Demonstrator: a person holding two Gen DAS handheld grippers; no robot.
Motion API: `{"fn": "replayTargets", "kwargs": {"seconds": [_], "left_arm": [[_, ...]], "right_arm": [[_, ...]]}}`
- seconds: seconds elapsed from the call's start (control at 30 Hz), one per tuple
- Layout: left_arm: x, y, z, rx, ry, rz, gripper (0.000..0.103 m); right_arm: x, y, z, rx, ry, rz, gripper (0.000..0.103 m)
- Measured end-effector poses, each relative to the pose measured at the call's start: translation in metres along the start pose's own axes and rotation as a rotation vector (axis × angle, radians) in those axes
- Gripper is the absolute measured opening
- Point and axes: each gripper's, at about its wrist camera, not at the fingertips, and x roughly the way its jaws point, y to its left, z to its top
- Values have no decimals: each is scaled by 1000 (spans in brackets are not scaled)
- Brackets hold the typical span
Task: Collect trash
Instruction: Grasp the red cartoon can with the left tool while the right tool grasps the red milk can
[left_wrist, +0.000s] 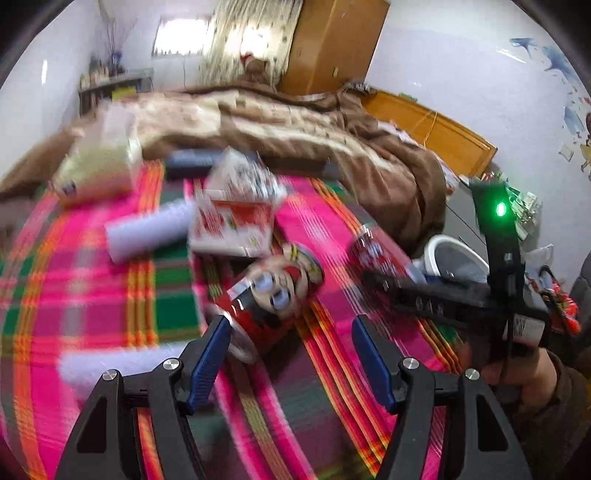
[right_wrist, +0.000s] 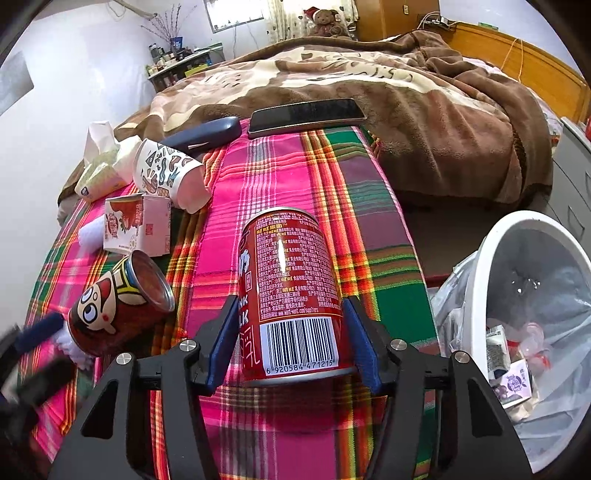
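Can (right_wrist: 291, 291), red, lying on the plaid bed sheet (right_wrist: 280, 177) between the right tongs (right_wrist: 291, 343), whose blue pads flank it, contact unclear; label reads "6 920584 471215", "…NK …LK". Second can (right_wrist: 118, 306), cartoon face, lies left, ahead of the half-open, empty left tongs (left_wrist: 291, 354). Nearby: carton (right_wrist: 136, 225), cup (right_wrist: 166, 177), phone (right_wrist: 306, 114). Bin (right_wrist: 480, 280), lined, stands right of the bed.

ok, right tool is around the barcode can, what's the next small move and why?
Probably finish closing the right tool on the barcode can, then lift. The can lies on the plaid sheet between the blue pads, but a sliver of gap shows on the left, so the grip looks incomplete. The bin sits just to the right.
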Motion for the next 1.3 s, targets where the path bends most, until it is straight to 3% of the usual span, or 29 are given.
{"fn": "replayTargets", "kwargs": {"seconds": [0.13,0.33,0.43,0.57,0.77,1.1,1.2,1.3], "left_arm": [[5,7,15,20,2,34,70],[34,6,23,108,94,79,72],[43,2,22,122,108,49,72],[60,5,22,114,153,66,72],[76,10,22,88,180,31,72],[89,8,22,72,192,38,72],[89,7,23,64,191,44,69],[89,5,23,63,189,53,59]], "right_arm": [[0,-3,-1,10,1,14,58],[1,-4,0,6,-1,26,58],[1,-4,0,-5,-4,26,58],[1,-5,1,-21,-8,27,58],[7,-7,1,-29,6,27,57],[8,-5,3,-44,1,27,56],[9,-5,5,-39,5,28,56],[9,-6,6,-37,11,31,56]]}}
